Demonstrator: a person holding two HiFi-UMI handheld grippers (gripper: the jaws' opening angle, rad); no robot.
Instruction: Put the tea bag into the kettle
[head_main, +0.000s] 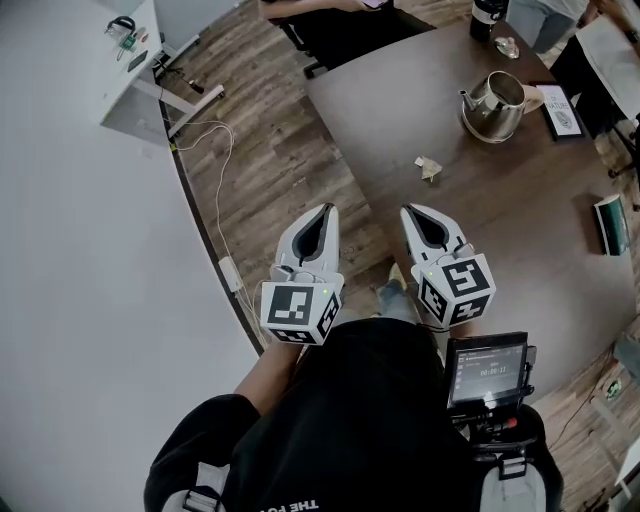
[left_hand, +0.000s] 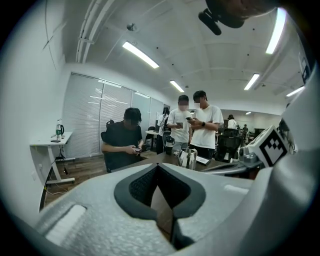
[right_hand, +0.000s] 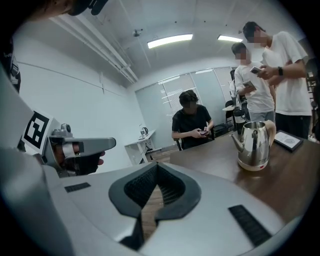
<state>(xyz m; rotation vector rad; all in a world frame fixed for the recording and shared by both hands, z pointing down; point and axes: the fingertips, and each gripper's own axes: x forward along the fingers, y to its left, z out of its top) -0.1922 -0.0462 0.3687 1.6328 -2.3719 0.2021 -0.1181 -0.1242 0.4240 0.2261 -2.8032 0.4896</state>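
The tea bag (head_main: 430, 168) lies crumpled on the bare dark worktop (head_main: 500, 240). The steel kettle (head_main: 493, 105) stands farther back and to the right, apart from the bag. A framed card (head_main: 560, 108) lies just right of the kettle. Well nearer than the bag, the left gripper (head_main: 322, 212) and the right gripper (head_main: 415, 212) hang side by side at the worktop's near left edge. Each one's fingers (left_hand: 95, 210) are pressed together tip to tip, holding nothing.
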